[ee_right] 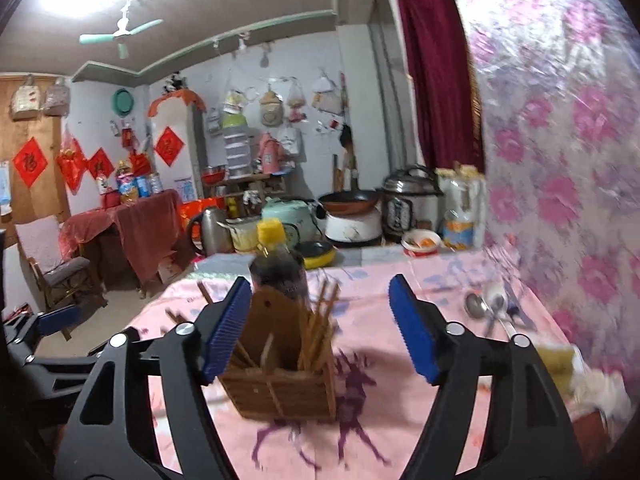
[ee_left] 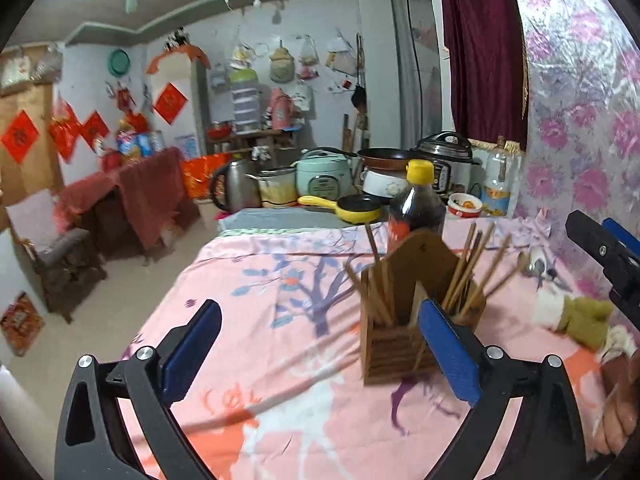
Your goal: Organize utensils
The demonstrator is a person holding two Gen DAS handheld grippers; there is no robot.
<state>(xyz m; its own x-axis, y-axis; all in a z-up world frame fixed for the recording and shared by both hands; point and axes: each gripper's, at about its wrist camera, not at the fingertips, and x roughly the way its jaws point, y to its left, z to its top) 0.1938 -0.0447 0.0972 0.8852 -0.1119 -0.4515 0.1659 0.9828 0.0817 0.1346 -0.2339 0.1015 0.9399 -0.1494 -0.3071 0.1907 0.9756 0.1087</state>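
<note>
A wooden utensil holder [ee_left: 394, 344] stands on the pink tablecloth [ee_left: 280, 280] with several chopsticks [ee_left: 466, 268] in it. My left gripper [ee_left: 320, 348] is open and empty, its right finger beside the holder's front. The holder also shows in the right wrist view [ee_right: 280, 384], between the open fingers of my right gripper [ee_right: 320, 332], which is empty. Metal spoons [ee_right: 486, 306] lie on the cloth at the right, near the wall; they also show in the left wrist view [ee_left: 534, 266]. The right gripper shows at the right edge of the left wrist view [ee_left: 608, 248].
A dark sauce bottle with a yellow cap [ee_left: 416, 208] stands just behind the holder. A green cloth [ee_left: 580, 320] lies at the right. Rice cookers, a kettle and pans [ee_left: 352, 176] crowd the far end. A floral-covered wall [ee_left: 580, 120] runs along the right.
</note>
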